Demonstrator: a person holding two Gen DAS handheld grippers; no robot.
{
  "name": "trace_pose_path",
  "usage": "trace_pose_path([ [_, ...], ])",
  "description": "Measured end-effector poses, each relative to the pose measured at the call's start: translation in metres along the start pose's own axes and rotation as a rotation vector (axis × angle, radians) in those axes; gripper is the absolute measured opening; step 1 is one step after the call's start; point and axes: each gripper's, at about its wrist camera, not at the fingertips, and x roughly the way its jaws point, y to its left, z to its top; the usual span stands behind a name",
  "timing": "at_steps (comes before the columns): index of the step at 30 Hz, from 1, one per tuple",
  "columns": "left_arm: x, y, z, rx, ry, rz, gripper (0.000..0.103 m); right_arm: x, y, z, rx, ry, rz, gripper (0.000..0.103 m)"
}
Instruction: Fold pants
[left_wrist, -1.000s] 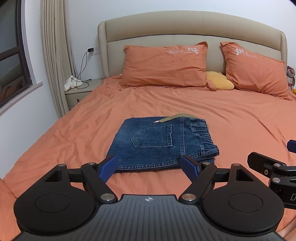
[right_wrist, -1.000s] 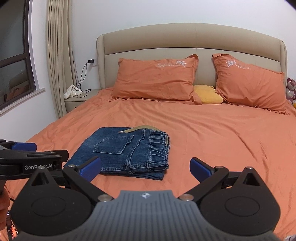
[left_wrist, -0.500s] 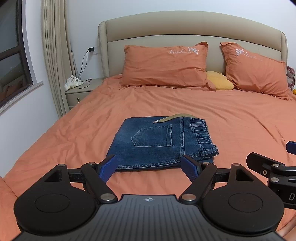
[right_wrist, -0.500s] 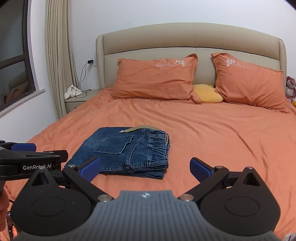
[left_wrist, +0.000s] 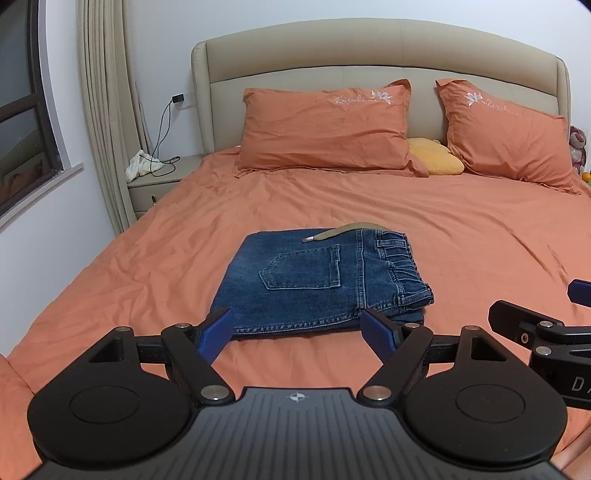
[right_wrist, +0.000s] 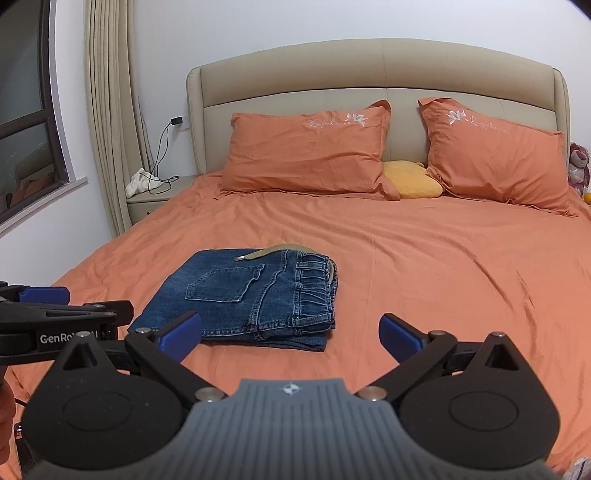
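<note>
- On the orange bedsheet (left_wrist: 461, 236), folded blue jeans (left_wrist: 314, 284) are lying in a neat rectangle — back pocket facing up, olive belt (left_wrist: 334, 232) trailing across the far edge.
- Left gripper (left_wrist: 297, 334) is hovering just short of the jeans' near edge, fingers spread wide, holding nothing.
- Right gripper (right_wrist: 290, 334) is hovering beside the jeans, likewise spread and holding nothing.
- Two orange pillows (right_wrist: 306, 151) are leaning against the beige headboard (right_wrist: 369, 70).

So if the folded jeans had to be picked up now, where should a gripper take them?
Probably the near folded edge of the jeans, from the foot of the bed: it faces the open left gripper, lies flat and stacked, while the waistband side is bunched.
</note>
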Motion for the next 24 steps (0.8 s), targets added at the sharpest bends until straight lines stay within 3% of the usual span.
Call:
trace_pose_path([
  [24,-0.0008,0.0016,0.0045,0.022,-0.016,-0.012,0.092,-0.0027,0.0017,-0.0001,0.008,-0.006,-0.017,0.098],
])
